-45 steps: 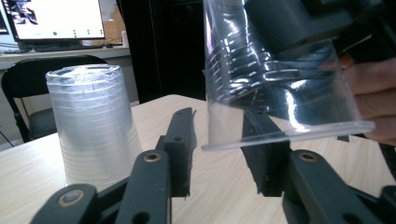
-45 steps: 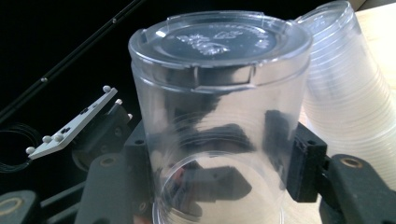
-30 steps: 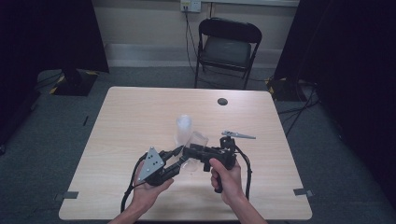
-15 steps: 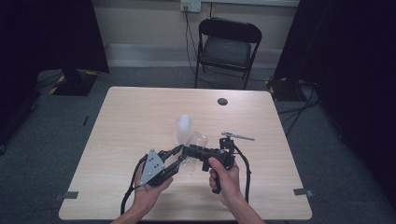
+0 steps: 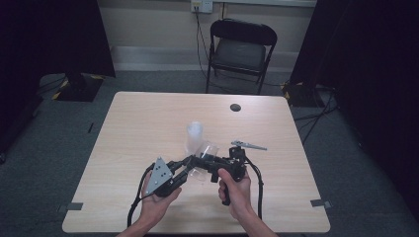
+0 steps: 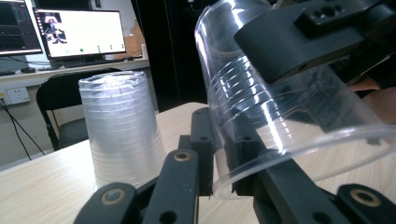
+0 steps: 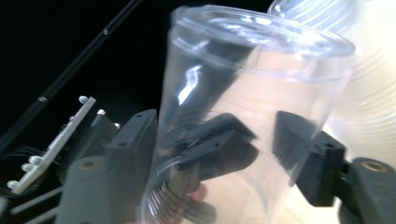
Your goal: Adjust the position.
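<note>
Clear plastic cup [image 5: 205, 157] held tilted above the table, just in front of an upturned stack of clear cups [image 5: 194, 134]

Left gripper [image 5: 190, 163] pinches the cup's rim (steadying it); right gripper [image 5: 205, 159] straddles the body, its jaws just loosened, probably to regrip

bench [image 5: 148, 123]: light wood, bare toward the far edge
cup stack [image 5: 194, 133]: clear, upside down, mid-bench
loose cup [image 5: 206, 150]: tilted, between both grippers
left gripper [image 5: 184, 165]: jaws just closing
right gripper [image 5: 205, 160]: jaws just opening
chair [image 5: 240, 49]: black, behind bench
</note>
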The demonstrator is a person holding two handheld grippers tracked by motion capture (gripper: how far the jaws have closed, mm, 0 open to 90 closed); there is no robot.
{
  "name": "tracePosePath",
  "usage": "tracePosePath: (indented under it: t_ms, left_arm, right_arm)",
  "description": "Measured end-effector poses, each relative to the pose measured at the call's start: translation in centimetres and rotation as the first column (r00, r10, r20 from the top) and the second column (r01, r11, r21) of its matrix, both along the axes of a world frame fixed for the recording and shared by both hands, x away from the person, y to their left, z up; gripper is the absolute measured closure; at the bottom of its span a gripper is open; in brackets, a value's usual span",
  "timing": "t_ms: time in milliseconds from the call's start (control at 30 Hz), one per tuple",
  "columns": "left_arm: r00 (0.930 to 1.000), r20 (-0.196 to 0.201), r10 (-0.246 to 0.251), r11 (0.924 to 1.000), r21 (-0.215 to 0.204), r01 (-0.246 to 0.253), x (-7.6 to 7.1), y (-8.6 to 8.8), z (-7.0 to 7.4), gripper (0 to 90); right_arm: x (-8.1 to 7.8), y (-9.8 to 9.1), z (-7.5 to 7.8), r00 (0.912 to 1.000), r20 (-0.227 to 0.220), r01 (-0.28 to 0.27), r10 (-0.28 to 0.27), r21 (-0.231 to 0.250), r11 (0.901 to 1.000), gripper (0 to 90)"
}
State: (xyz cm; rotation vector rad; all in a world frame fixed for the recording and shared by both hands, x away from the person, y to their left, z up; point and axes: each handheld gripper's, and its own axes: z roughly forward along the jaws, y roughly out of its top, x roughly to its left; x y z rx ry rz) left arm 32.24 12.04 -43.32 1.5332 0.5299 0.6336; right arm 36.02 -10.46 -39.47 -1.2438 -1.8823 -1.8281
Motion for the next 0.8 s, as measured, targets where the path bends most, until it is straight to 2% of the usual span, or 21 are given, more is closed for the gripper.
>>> tracePosePath:
  t_ms: [200,500,667,800]
  left_arm:
    - [0.9999,-0.014,-0.007,0.9999,-0.015,0.007,0.2,0.2,0.0,85.4]
    - [0.9982,-0.051,-0.03,0.9986,-0.044,0.028,0.3,0.4,-0.2,85.7]
    - [0.9934,-0.106,-0.044,0.9958,-0.084,0.035,0.5,0.8,-0.3,85.6]
    - [0.9864,-0.152,-0.063,0.9933,-0.106,0.047,0.6,1.1,-0.2,85.5]
  right_arm:
    - [-0.1,0.1,0.2,0.9993,0.034,-0.013,0.013,-0.02,0.9997,19.2]
    - [0.1,-0.4,0.6,0.9982,0.06,-0.005,0.006,-0.012,0.9999,15.1]
    - [0.2,-0.9,0.8,0.997,0.077,0.008,-0.006,-0.023,0.9997,15.1]
    - [0.2,-1.1,0.8,0.9954,0.096,0.015,-0.012,-0.035,0.9993,15.2]
